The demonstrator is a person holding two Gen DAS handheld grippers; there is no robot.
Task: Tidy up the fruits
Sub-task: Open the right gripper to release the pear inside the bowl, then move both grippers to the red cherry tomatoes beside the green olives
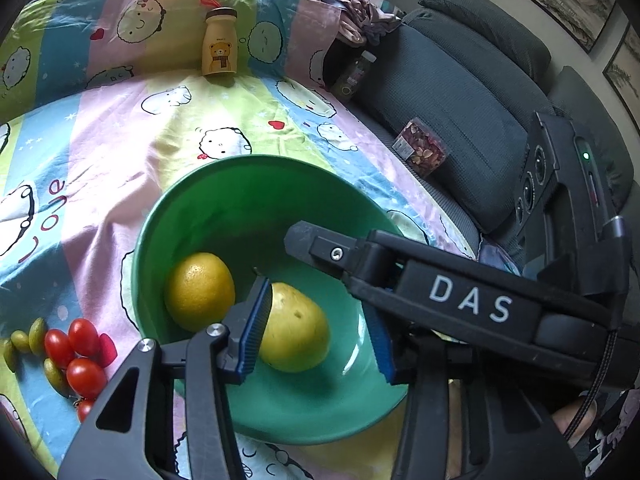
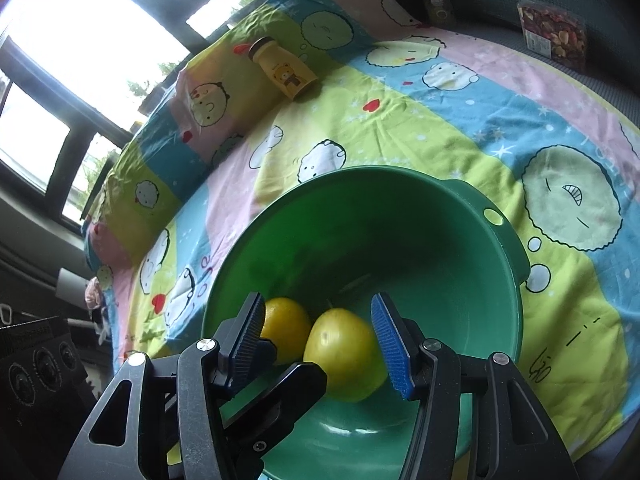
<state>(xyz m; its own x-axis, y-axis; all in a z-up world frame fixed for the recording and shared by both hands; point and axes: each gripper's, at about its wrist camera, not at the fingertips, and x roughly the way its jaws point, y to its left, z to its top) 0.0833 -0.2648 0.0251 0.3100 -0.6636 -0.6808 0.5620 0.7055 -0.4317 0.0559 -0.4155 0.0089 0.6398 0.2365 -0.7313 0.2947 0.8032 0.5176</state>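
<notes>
- We see a cartoon-print bedsheet spread under everything, with the green bowl sitting on it as our landmark.
- Inside the bowl lie an orange and, just beside it, a yellow pear.
- Our left gripper reaches into the bowl, jaws apart around the pear; whether a pad touches it we cannot tell.
- Our right gripper hovers at the bowl's near rim, parted and empty.
- Outside the bowl, cherry tomatoes and small green fruits wait.
- Risk: crowded grippers could collide, or tip the bowl and spill fruit.
</notes>
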